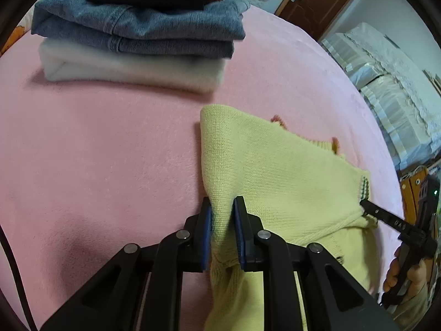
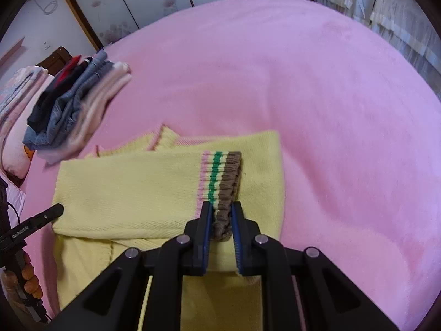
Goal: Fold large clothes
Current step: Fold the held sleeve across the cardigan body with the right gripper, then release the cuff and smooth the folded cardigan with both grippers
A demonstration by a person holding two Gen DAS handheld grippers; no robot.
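Sweater on bed | left claw pinches fold | right claw apparently clamps striped cuff

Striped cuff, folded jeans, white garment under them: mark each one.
striped cuff [image 2: 220, 178]: right wrist view, on its green band.
folded jeans [image 1: 143, 24]: left wrist view, on the top fold.
white garment [image 1: 132, 69]: left wrist view, on its front edge.

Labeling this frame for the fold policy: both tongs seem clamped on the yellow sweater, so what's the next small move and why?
Probably carry the striped cuff further across the yellow sweater and lay it flat. The right tongs pinch the cuff's brown edge, the left tongs pinch the sweater's fold edge, and the sleeve already lies across the body.
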